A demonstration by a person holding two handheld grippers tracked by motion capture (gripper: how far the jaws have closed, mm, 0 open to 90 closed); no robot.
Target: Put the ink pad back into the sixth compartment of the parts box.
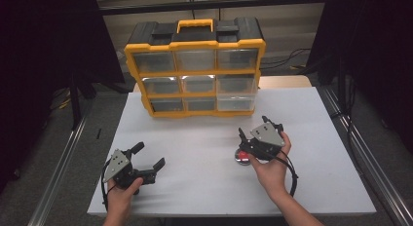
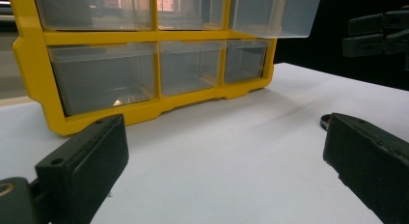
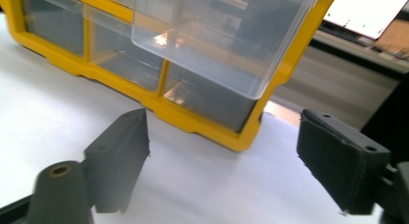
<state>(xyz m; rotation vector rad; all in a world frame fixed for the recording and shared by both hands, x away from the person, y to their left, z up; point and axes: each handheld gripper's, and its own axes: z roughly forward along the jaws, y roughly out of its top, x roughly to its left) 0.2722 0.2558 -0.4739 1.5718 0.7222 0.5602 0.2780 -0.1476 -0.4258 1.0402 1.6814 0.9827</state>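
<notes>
A yellow and black organizer (image 1: 195, 43) with clear drawers stands at the back of the white table (image 1: 195, 138). Its middle-row right drawer (image 3: 212, 45) sticks out from the frame. My right gripper (image 1: 253, 127) hovers over the table's right half, open, with nothing between its jaws (image 3: 222, 127), and it faces that drawer. A small round red and metal thing (image 1: 242, 157) lies on the table just under the gripper's body, partly hidden. My left gripper (image 1: 148, 155) rests near the front left, wide open and empty (image 2: 222, 137).
The organizer's carry handle (image 1: 195, 24) is on top. Metal rails (image 1: 58, 177) run along both sides of the table, with dark curtains beyond. Cables lie on the floor behind the table at the right.
</notes>
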